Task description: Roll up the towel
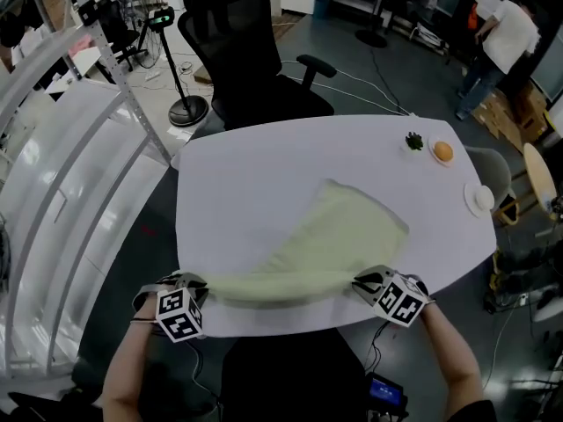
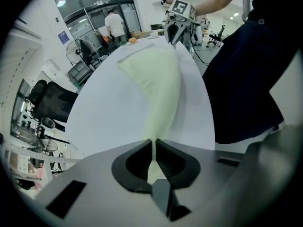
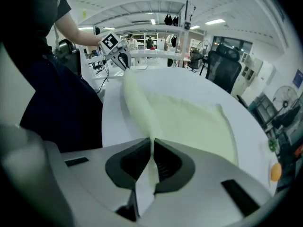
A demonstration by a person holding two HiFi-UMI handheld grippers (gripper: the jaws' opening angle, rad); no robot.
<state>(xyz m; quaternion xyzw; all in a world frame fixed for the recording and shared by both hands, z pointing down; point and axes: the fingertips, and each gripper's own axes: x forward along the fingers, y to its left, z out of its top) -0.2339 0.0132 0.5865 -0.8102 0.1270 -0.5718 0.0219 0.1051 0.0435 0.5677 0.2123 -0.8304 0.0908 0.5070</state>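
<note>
A pale yellow-green towel [image 1: 327,241] lies on the white table [image 1: 255,174]. Its near edge is lifted off the tabletop and stretched between my two grippers. My left gripper [image 1: 195,287] is shut on the near left corner; in the left gripper view the cloth [image 2: 156,84] runs out of the closed jaws [image 2: 152,145] toward the other gripper [image 2: 176,20]. My right gripper [image 1: 369,286] is shut on the near right corner, and in the right gripper view the towel [image 3: 184,122] spreads away from the jaws [image 3: 151,148] toward the left gripper [image 3: 116,48]. The far part still rests flat.
An orange [image 1: 443,151] on a small dish, a small dark green item [image 1: 413,141] and a white disc [image 1: 481,199] sit at the table's far right. A black office chair [image 1: 246,60] stands behind the table. A person [image 1: 501,47] stands far back right.
</note>
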